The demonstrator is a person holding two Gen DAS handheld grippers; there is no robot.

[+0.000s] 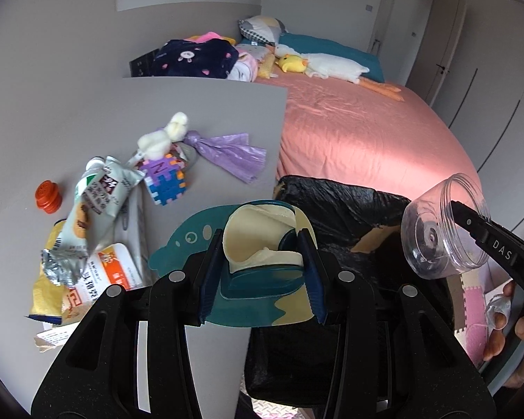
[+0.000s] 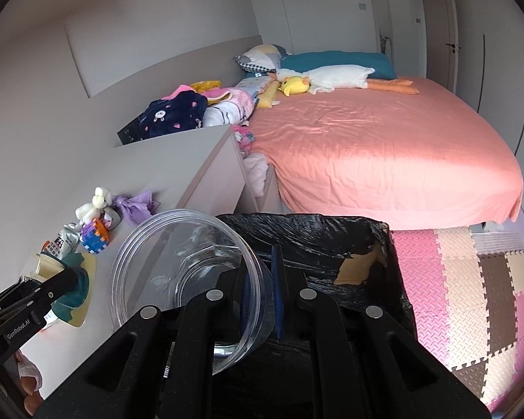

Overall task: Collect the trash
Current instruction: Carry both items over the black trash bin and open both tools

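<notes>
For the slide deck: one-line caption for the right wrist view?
Right gripper pinching a clear plastic jar's wall above the black-lined bin.

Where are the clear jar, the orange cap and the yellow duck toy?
clear jar (image 2: 188, 272): right wrist view, its see-through wall.
orange cap (image 1: 48, 197): left wrist view, its ribbed side.
yellow duck toy (image 1: 293, 63): left wrist view, its head.

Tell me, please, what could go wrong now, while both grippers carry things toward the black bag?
1. The right gripper pinches only the thin wall of the clear jar; it may swing or slip out.
2. The left gripper holds the teal whale-shaped piece by its raised middle; it could tilt and fall beside the black-lined bin.
</notes>
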